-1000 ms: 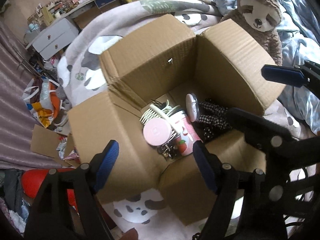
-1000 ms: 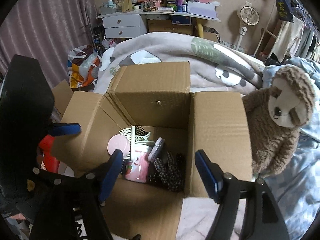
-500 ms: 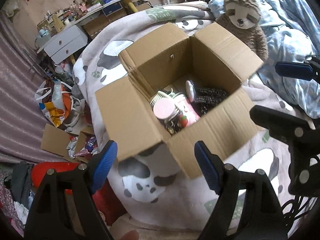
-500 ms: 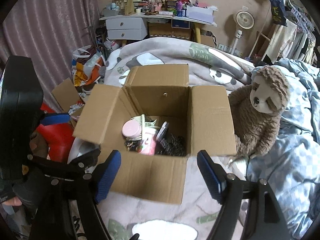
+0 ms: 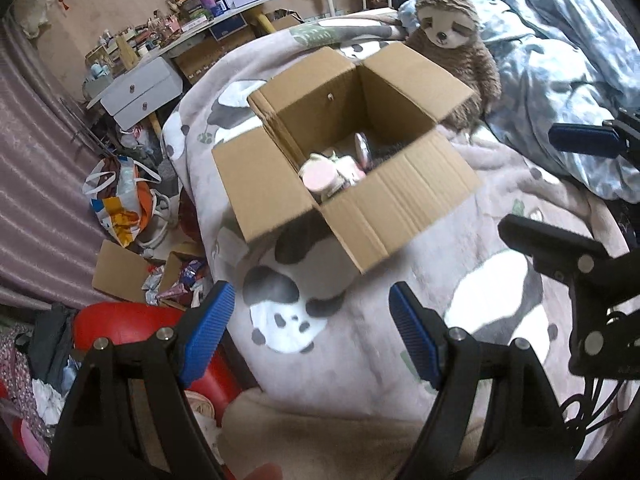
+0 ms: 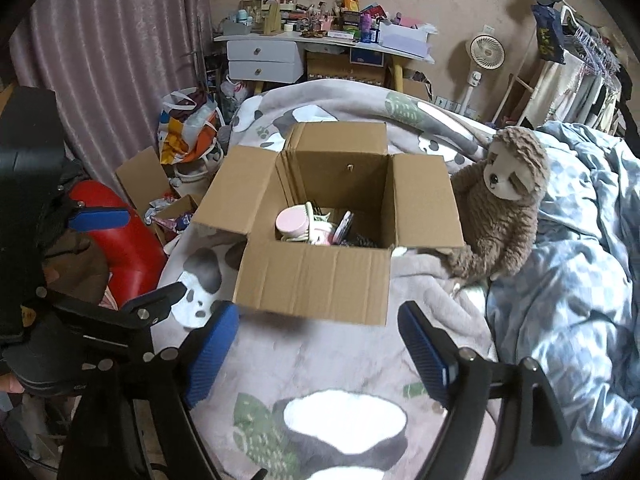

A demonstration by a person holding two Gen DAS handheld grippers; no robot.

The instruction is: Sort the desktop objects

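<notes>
Two handheld grippers, black frames, blue pads.
Left gripper [image 5: 310,322] and right gripper [image 6: 318,346]: ribbed blue fingertip pads, silver screws along black arms, black cables trailing at right edge.

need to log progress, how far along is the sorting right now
Done: the open cardboard box on the panda blanket already holds a pink round case, a comb and other small items.
In hand: nothing. The left gripper and right gripper are both open and empty, and the right one's fingers have just been opening.
Left: no loose desktop items lie on the blanket; the box flaps are unfolded. Looks near finished.
</notes>
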